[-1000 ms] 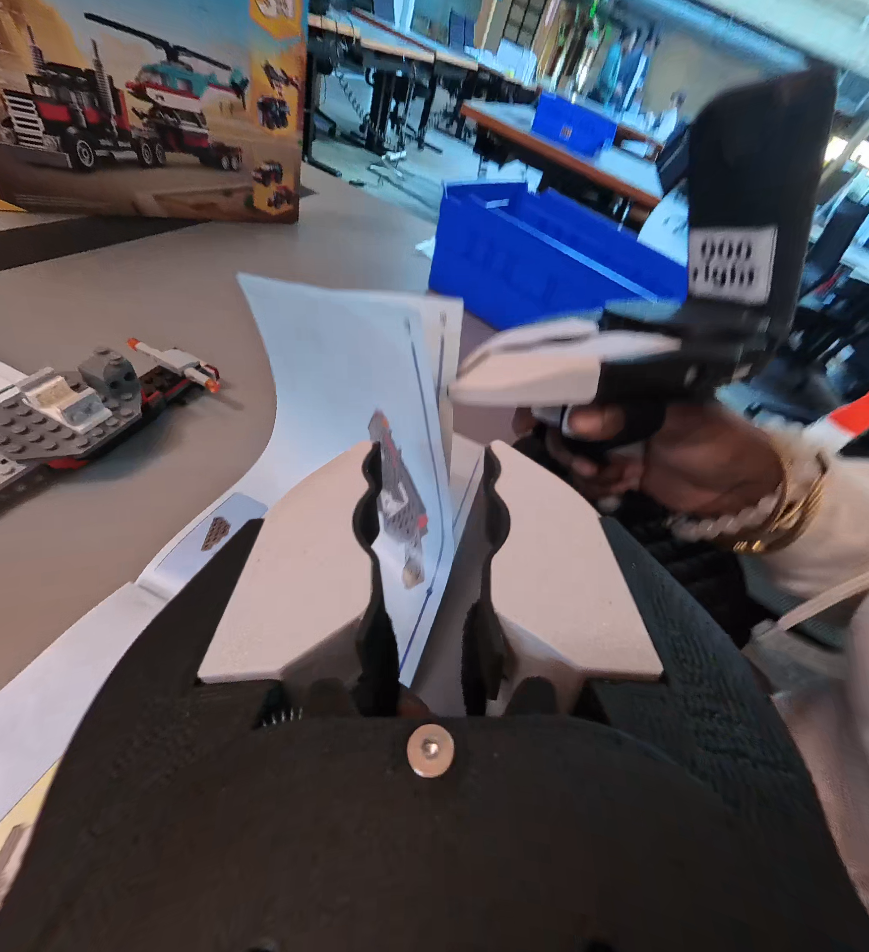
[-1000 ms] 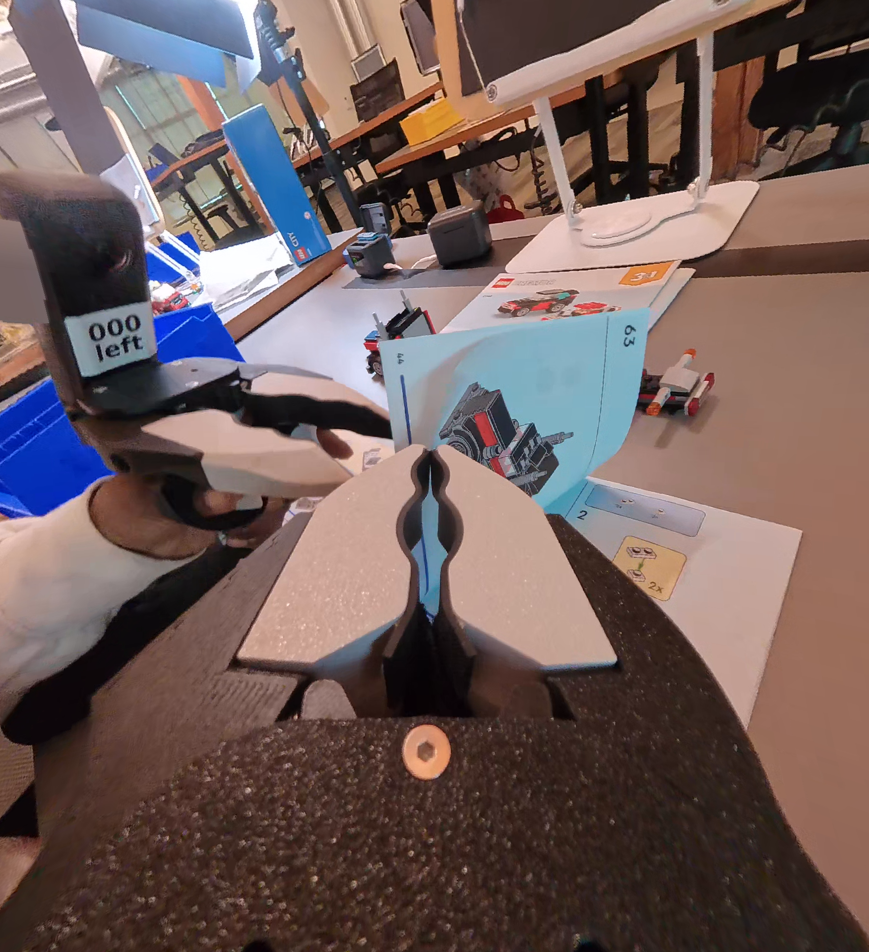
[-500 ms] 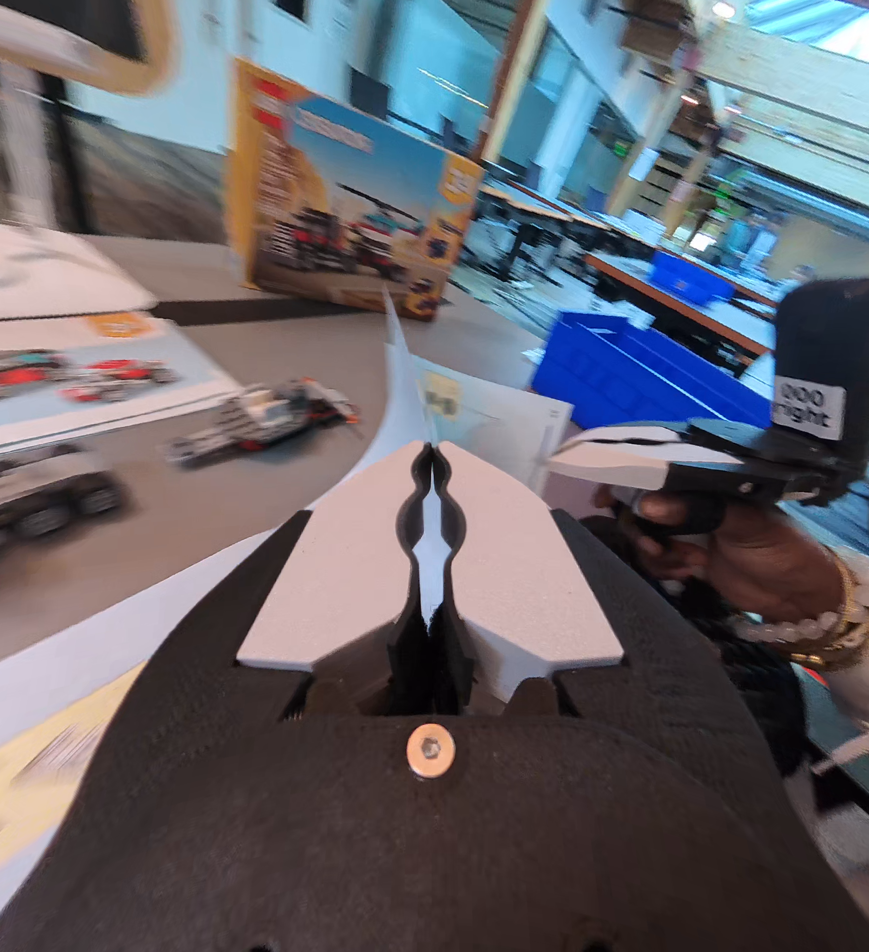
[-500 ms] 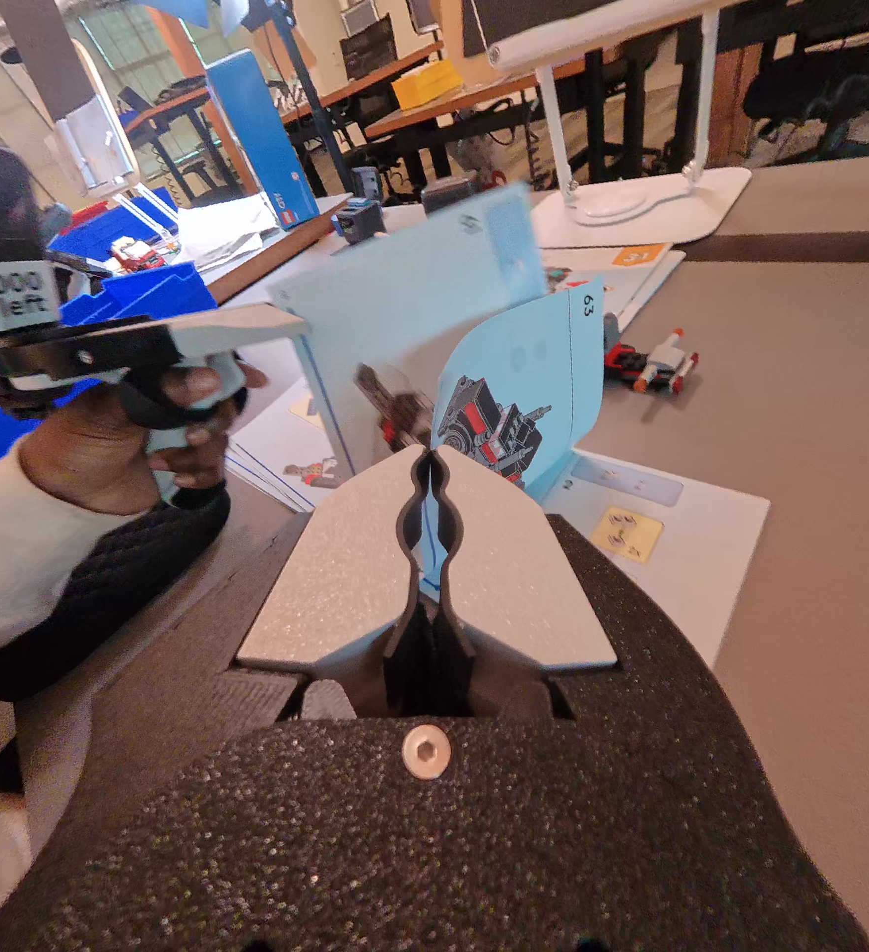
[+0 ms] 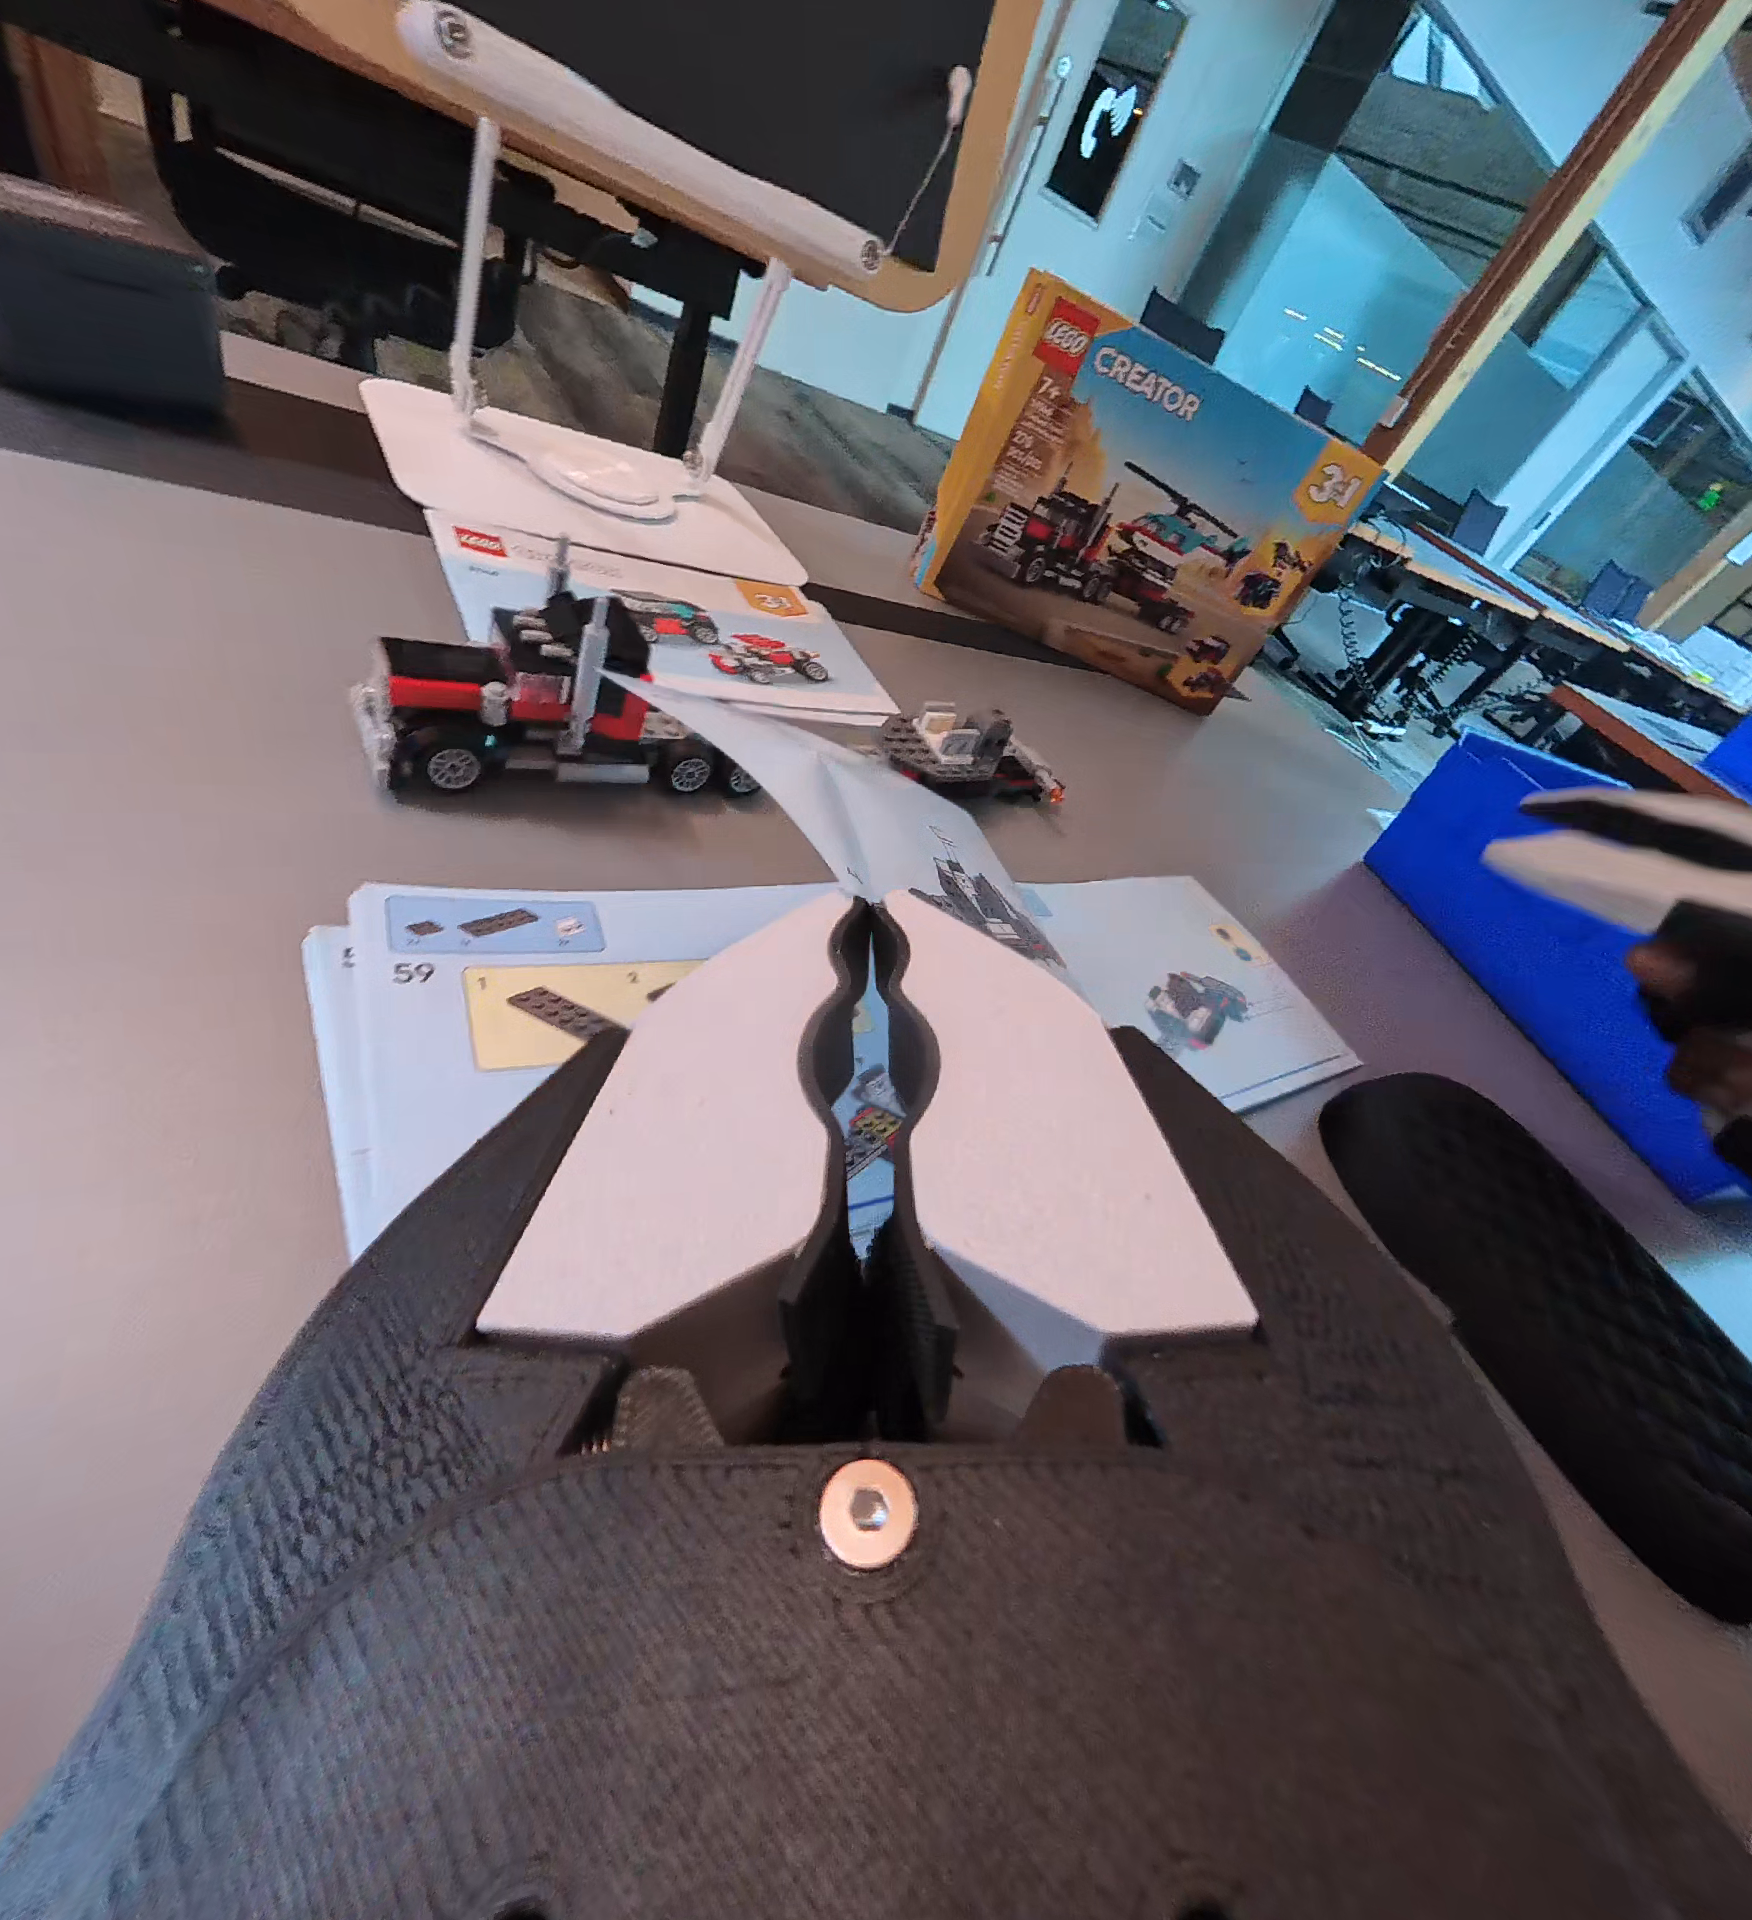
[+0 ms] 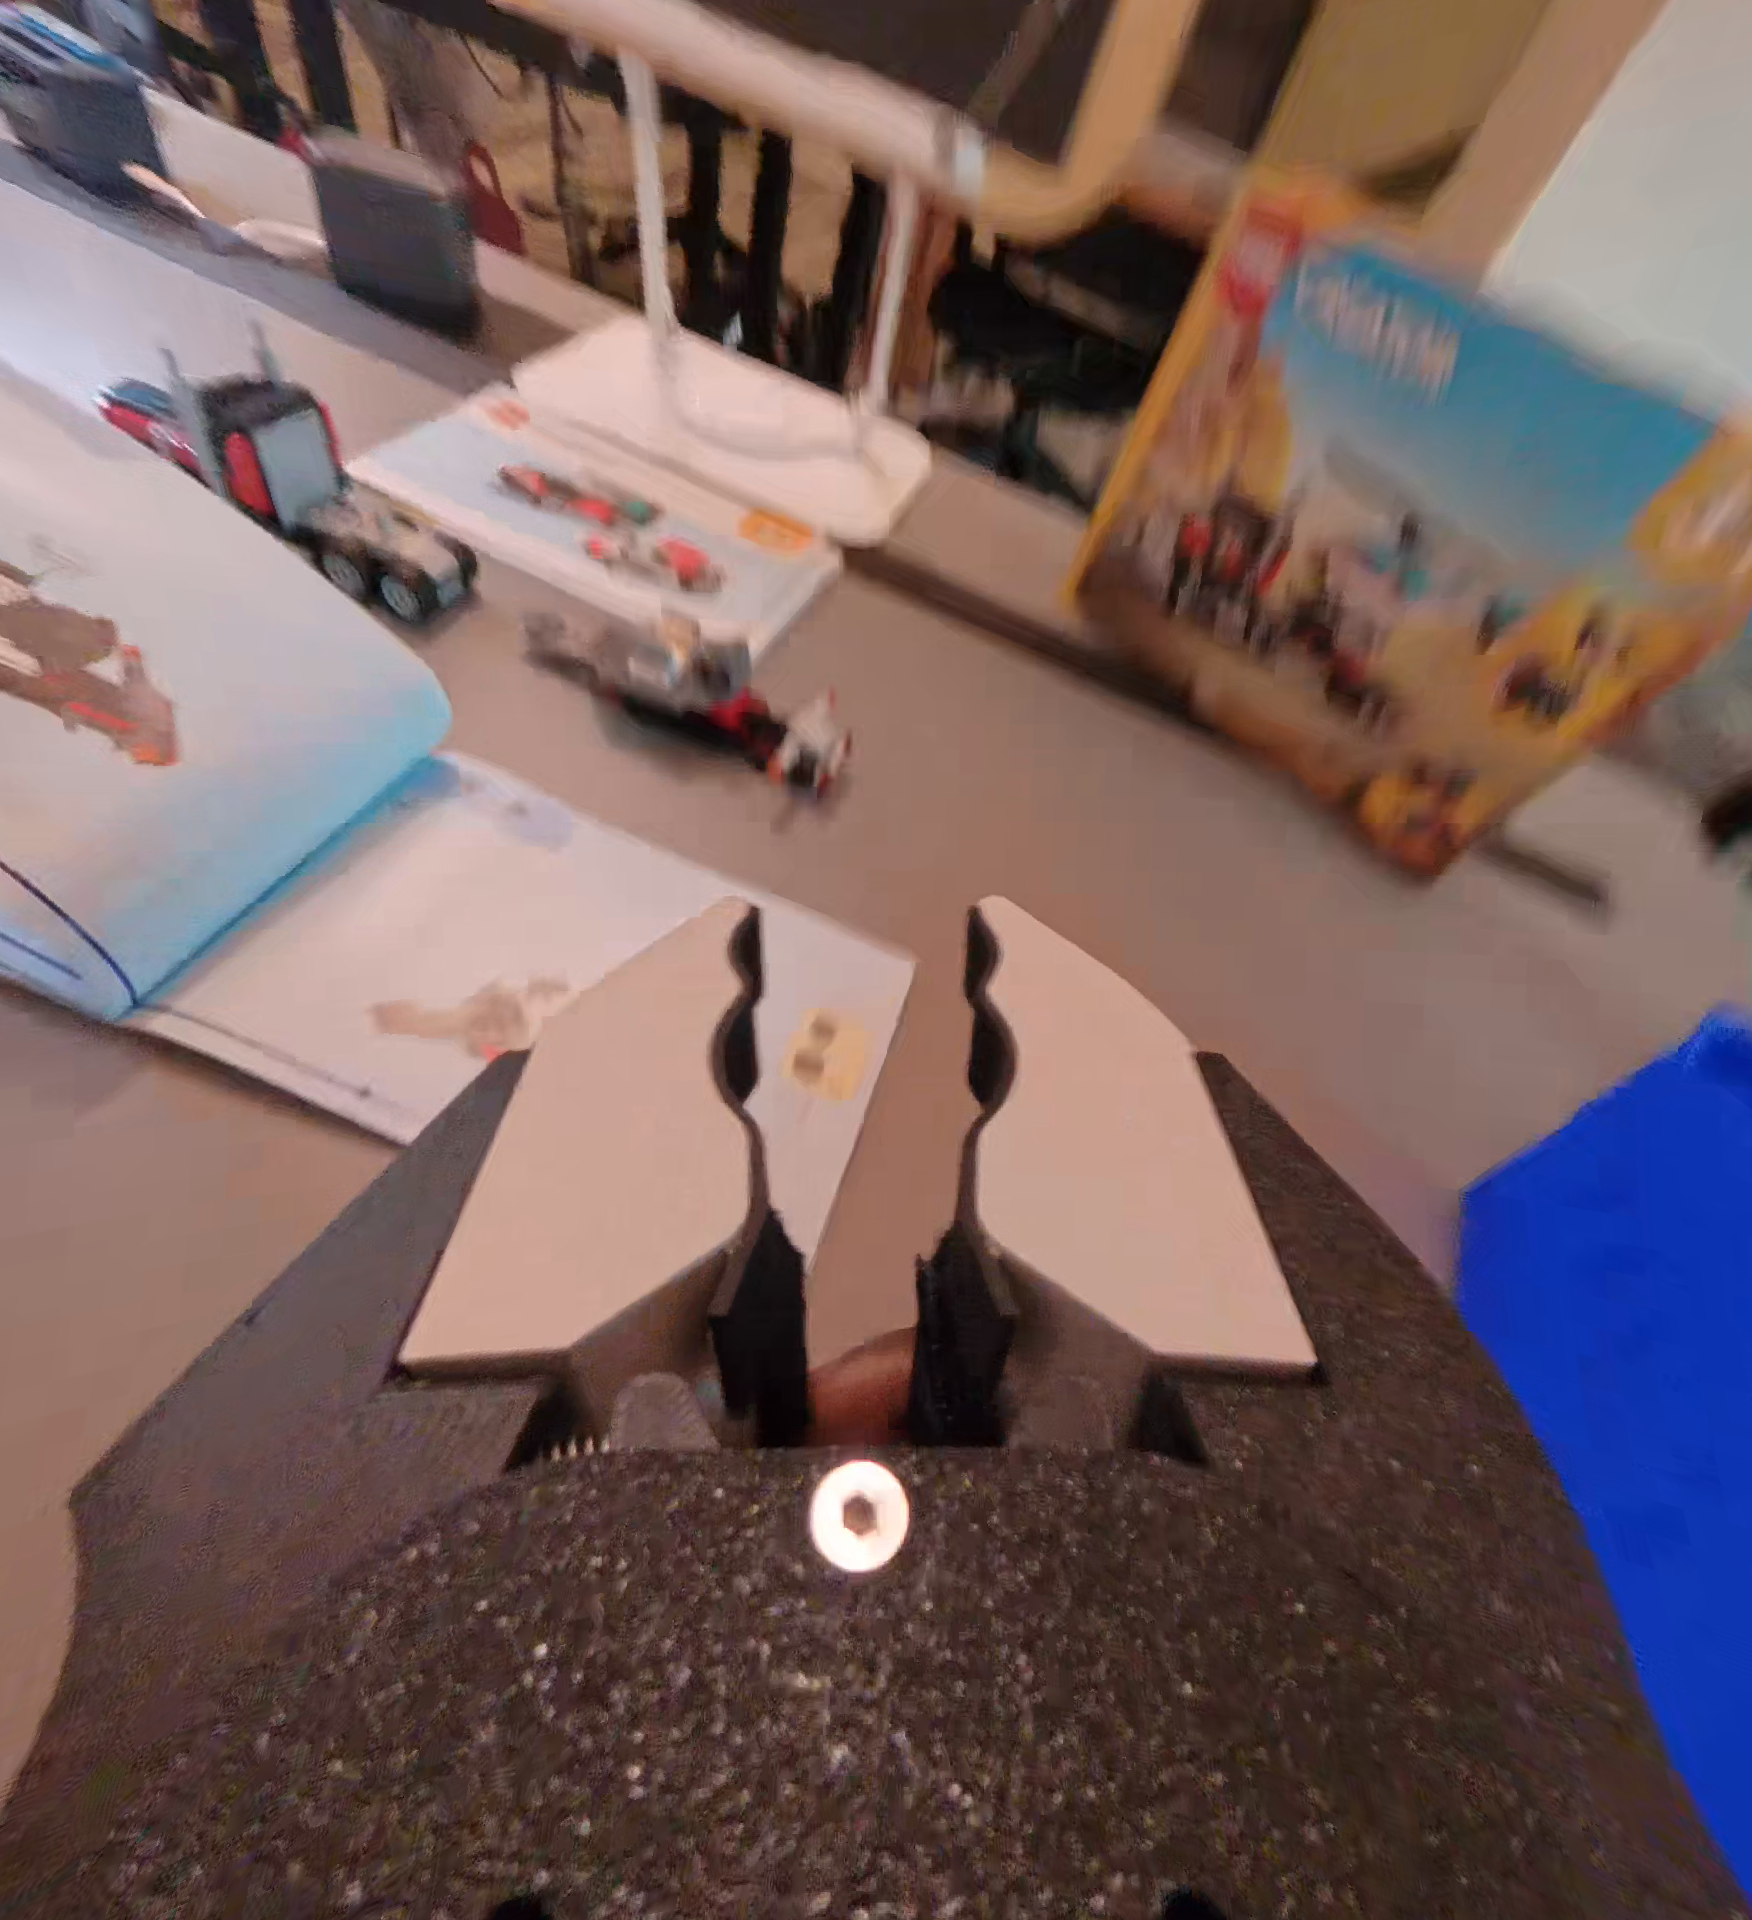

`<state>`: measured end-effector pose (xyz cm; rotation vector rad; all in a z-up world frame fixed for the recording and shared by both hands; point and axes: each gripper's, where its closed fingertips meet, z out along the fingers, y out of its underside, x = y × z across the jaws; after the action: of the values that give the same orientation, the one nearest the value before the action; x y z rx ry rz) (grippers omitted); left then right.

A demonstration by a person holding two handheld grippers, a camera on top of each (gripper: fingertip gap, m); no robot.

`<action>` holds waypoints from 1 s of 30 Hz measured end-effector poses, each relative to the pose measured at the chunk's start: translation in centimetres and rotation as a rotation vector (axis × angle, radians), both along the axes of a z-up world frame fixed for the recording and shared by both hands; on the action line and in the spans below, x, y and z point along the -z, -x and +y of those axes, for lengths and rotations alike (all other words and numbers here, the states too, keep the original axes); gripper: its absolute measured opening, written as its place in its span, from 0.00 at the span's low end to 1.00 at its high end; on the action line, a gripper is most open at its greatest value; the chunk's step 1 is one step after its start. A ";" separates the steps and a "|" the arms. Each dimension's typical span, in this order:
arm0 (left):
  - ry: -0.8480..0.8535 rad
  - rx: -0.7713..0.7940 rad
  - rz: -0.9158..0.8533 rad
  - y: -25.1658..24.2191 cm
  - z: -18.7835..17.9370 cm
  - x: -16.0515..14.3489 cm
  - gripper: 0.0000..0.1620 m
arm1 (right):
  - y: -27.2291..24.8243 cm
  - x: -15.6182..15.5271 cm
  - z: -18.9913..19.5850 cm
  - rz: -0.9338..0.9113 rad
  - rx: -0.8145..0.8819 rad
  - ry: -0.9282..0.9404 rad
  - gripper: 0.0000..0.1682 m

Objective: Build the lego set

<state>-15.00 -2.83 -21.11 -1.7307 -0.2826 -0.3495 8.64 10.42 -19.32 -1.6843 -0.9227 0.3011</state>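
Step in hand, by my read: page-turning in instruction booklet (image 5: 560, 997), not brick work. Left gripper (image 5: 870, 920) fingers pinched on curled page (image 5: 799, 769), held low over open spread. Right gripper (image 6: 861, 935) fingers apart, empty, hovering over booklet's lower right corner. Truck (image 5: 539, 707) at 11 o'clock of left gripper, trailer piece (image 5: 965, 743) at 1 o'clock. Next: lay page flat, release.

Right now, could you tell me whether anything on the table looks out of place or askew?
One page of the open instruction booklet is not lying flat: the left tongs are shut on it, so it arches up mid-turn. The truck, the small grey build and the box stand normally.
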 end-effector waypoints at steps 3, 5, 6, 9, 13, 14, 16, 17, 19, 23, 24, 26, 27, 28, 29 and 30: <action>-0.007 -0.032 -0.032 0.9 -0.8 0.0 0.00 | 6.1 -2.3 -3.3 0.006 -0.351 -0.065 0.02; -0.018 -0.058 -0.073 1.7 -1.4 0.0 0.00 | 10.3 0.2 -6.1 -0.046 -0.612 0.126 0.02; -0.014 -0.064 -0.090 1.9 -1.7 0.2 0.00 | 11.9 2.1 -7.8 -0.101 -0.755 0.243 0.02; -0.008 -0.077 -0.133 2.3 -2.3 0.5 0.00 | 14.9 7.5 -9.0 -0.234 -0.958 0.391 0.01; 0.037 -0.094 -0.128 2.9 -2.6 1.2 0.00 | 16.0 10.5 -8.4 -0.236 -1.053 0.472 0.00; 0.051 -0.100 -0.129 3.2 -2.8 1.4 0.00 | 16.1 10.2 -8.4 -0.185 -1.059 0.504 0.00; 0.077 -0.112 -0.133 3.4 -3.0 1.7 0.00 | 16.1 10.2 -8.3 -0.143 -1.053 0.566 0.00; 0.093 -0.111 -0.134 3.5 -3.1 1.9 0.00 | 16.1 10.3 -8.2 -0.145 -1.051 0.577 0.00; 0.131 -0.107 -0.120 3.6 -3.7 2.5 0.00 | 16.1 10.7 -8.2 -0.173 -1.049 0.575 0.00; 0.189 -0.111 -0.059 4.1 -4.1 3.3 0.00 | 16.1 11.3 -8.6 -0.239 -1.061 0.535 0.00; 0.201 -0.108 -0.059 4.1 -4.1 3.4 0.00 | 16.1 11.4 -8.6 -0.243 -1.055 0.528 0.00; 0.251 -0.098 -0.054 4.2 -4.3 4.1 0.01 | 16.1 11.5 -8.5 -0.250 -1.045 0.520 0.00; 0.272 -0.099 -0.052 4.4 -4.4 4.3 0.01 | 16.1 11.5 -8.4 -0.252 -1.044 0.519 0.00; 0.284 -0.100 -0.052 4.5 -4.5 4.4 0.02 | 16.1 11.6 -8.4 -0.256 -1.041 0.520 0.00; 0.286 -0.104 -0.049 4.7 -4.6 4.4 0.04 | 16.1 11.6 -8.4 -0.257 -1.039 0.522 0.00; 0.285 -0.117 -0.037 4.9 -4.8 4.3 0.06 | 16.1 11.6 -8.4 -0.258 -1.039 0.523 0.00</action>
<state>-19.90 -7.60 -25.39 -1.9776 -0.4769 -0.2655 -7.47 2.03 -30.95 -1.5677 -2.0105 1.1057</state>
